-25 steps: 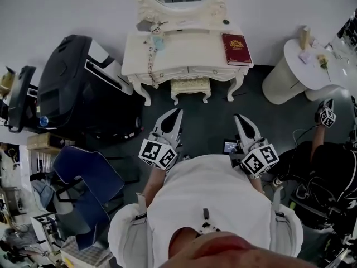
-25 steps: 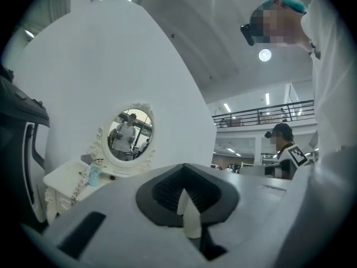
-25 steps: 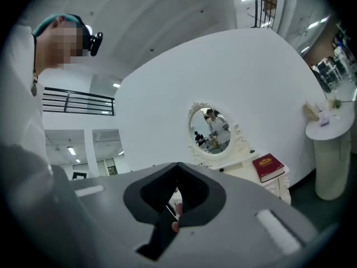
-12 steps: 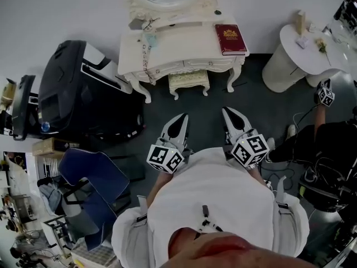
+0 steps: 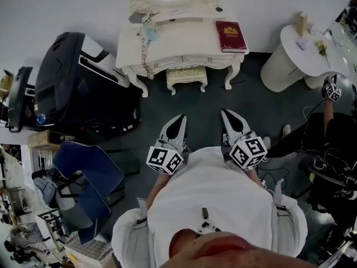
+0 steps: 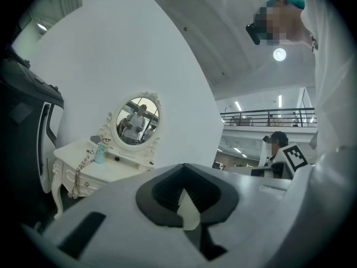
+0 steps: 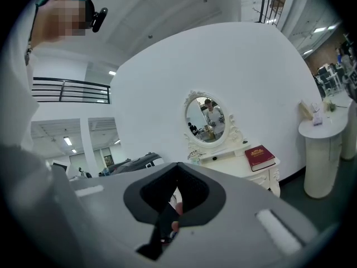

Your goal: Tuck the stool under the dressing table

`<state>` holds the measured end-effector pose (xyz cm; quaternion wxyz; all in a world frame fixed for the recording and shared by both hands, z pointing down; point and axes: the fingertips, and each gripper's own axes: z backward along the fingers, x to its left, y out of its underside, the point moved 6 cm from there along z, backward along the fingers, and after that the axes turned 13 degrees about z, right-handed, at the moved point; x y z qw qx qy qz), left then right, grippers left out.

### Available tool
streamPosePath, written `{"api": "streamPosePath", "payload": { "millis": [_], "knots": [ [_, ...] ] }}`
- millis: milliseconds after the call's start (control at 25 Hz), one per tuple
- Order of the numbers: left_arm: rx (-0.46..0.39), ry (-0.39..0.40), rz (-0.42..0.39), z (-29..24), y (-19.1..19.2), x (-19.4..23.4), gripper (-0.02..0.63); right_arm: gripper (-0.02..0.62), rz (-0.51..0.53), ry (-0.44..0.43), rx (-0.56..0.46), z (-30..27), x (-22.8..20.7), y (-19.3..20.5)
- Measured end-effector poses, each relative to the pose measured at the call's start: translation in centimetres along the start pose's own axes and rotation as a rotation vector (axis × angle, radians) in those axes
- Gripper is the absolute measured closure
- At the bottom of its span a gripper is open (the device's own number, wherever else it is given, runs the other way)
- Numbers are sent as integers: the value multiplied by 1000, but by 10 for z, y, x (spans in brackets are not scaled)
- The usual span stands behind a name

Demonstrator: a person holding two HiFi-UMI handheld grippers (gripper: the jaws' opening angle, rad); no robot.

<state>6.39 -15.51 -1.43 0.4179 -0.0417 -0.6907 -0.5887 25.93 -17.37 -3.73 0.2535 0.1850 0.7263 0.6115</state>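
In the head view the cream dressing table (image 5: pixel 178 44) stands against the white wall. The small cream stool (image 5: pixel 187 76) sits between its front legs, with its front part showing past the table's edge. My left gripper (image 5: pixel 179 119) and right gripper (image 5: pixel 226 115) are held side by side over the dark floor, well short of the stool. Both are shut and hold nothing. The left gripper view shows the table (image 6: pixel 103 169) and its oval mirror (image 6: pixel 137 121). In the right gripper view the table (image 7: pixel 245 167) carries a red book (image 7: pixel 260 156).
A big black machine (image 5: pixel 72 88) stands left of the table and a blue chair (image 5: pixel 83 175) nearer me. A white round pedestal table (image 5: pixel 301 54) is at the right. A person in black (image 5: pixel 334 149) stands beside it, holding a marker cube (image 5: pixel 332 91).
The right gripper has drawn in towards the left one, and both have sunk a little. The table and stool sit slightly higher in the head view. The stool has not moved.
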Motion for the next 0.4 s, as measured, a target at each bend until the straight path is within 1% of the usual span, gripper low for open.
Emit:
{"api": "streamPosePath", "payload": {
  "millis": [400],
  "knots": [
    [-27,-41,-5,8,-7,3,600,588,7,-45,18,-6,6,0]
  ]
}}
